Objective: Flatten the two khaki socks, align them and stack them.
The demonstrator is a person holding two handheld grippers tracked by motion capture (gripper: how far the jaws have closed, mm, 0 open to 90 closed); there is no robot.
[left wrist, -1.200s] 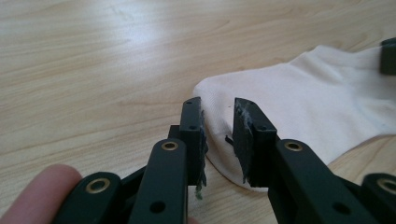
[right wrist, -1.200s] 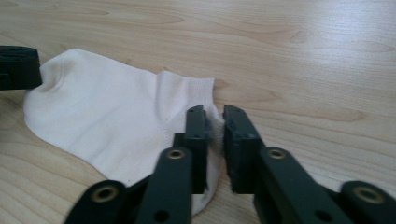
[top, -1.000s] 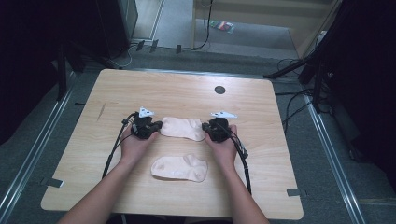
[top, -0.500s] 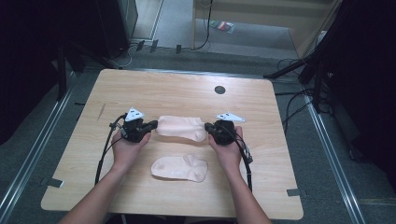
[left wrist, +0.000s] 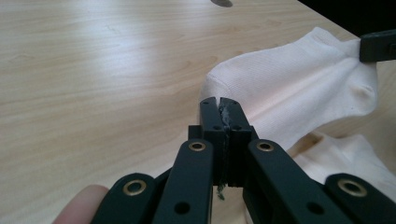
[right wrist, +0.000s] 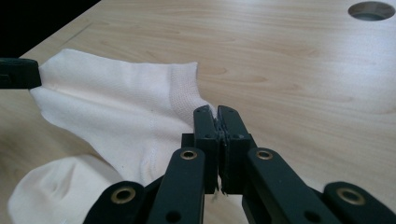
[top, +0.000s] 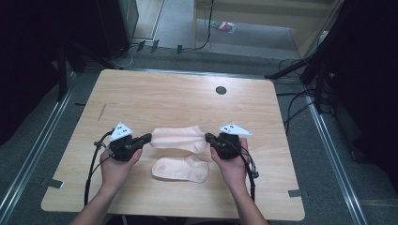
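Sock (top: 179, 138) now stretched wider between both claws.

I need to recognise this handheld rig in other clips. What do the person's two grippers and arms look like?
Both the left gripper and the right gripper are black, with two flat jaws on linked bars with brass-coloured rivets. Each has a pale three-cornered plate with dark markings on top and trails black cables. The forearms are bare, with no sleeves in view.
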